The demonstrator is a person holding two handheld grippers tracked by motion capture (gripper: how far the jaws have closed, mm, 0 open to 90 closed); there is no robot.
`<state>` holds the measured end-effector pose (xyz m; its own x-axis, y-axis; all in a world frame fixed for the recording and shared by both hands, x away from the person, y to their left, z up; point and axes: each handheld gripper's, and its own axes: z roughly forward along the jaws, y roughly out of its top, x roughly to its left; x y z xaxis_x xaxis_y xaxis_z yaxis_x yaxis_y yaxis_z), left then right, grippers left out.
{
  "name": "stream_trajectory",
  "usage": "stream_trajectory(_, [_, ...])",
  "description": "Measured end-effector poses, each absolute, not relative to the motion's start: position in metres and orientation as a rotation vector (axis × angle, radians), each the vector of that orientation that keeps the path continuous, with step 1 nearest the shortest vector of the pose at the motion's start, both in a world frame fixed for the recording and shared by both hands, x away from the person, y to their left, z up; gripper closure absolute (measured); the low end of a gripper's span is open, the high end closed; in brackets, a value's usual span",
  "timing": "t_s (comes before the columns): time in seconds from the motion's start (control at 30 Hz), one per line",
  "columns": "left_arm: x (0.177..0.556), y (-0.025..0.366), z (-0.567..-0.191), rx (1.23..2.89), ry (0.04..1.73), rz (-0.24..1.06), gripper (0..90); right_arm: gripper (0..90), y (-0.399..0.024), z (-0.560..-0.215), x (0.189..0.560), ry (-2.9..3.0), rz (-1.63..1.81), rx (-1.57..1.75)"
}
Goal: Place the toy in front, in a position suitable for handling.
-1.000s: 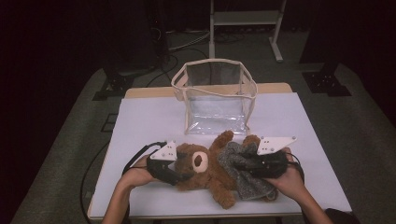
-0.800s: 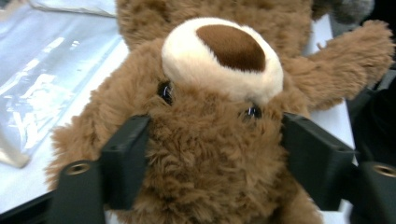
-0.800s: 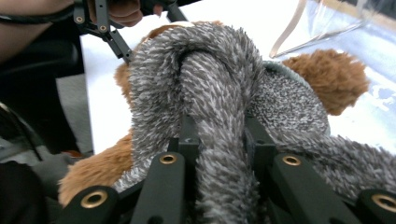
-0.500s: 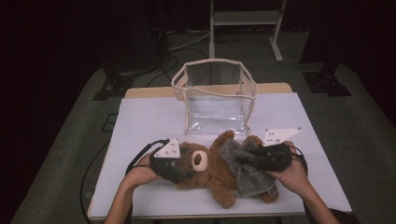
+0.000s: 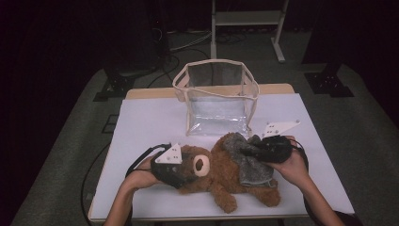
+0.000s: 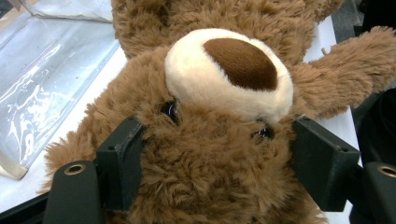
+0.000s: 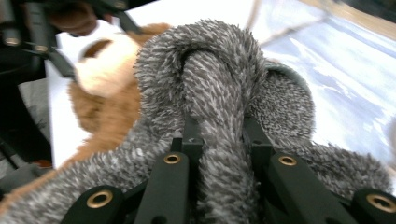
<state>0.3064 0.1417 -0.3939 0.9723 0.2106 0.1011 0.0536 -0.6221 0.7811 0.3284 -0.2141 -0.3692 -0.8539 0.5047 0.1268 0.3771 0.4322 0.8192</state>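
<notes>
1. At the left of the high view, my left hand [image 5: 141, 175] holds the left hand-held gripper [image 5: 181, 172] low over the white tabletop [image 5: 146, 127], its black cable looping back toward the near edge.
2. The jaws of this hand-held gripper stand on either side of the head of a brown teddy bear [image 5: 216, 172]. In the left gripper view, the two black pads sit against the fur at both sides of the bear's head [image 6: 201, 154], just below its eyes, grasping it. These jaws have just been narrowing a little around the head.
3. The teddy bear lies on its back across the near middle of the tabletop, cream muzzle and dark brown nose facing up, legs toward the near edge.
4. Behind the bear, toward the far edge, stands a clear plastic bag with cream trim [image 5: 216, 101], upright and open at the top.
5. A grey fuzzy cloth [image 5: 249, 162] lies draped over the bear's body.
6. At the right, my right hand [image 5: 294, 167] holds the right hand-held gripper [image 5: 249, 151], clenched on a raised fold of the grey cloth [image 7: 219, 93]; the right gripper view shows the fold pinched tight between the jaws.
</notes>
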Motion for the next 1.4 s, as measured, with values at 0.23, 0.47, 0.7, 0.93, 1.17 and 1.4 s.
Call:
stream_trajectory(0.23, [0.306,0.141,-0.394,2.235,0.185,0.227,25.9,75.1,-0.242,-0.386,0.344,2.513,1.366,0.937])
stream_trajectory(0.47, [0.305,0.14,-0.393,2.241,0.174,0.23,26.0,75.0,-0.26,-0.386,0.348,2.488,1.357,1.008])
stream_trajectory(0.7, [0.305,0.137,-0.393,2.246,0.164,0.235,26.8,74.8,-0.231,-0.36,0.339,2.535,1.379,0.831])
stream_trajectory(0.93, [0.304,0.135,-0.394,2.243,0.156,0.229,27.0,74.7,-0.187,-0.355,0.346,2.659,1.321,0.693])
stream_trajectory(1.17, [0.303,0.134,-0.394,2.244,0.154,0.231,26.9,74.5,-0.145,-0.357,0.359,2.743,1.212,0.603])
stream_trajectory(1.4, [0.303,0.134,-0.394,2.242,0.155,0.23,27.0,74.6,-0.169,-0.37,0.374,2.73,1.192,0.727])
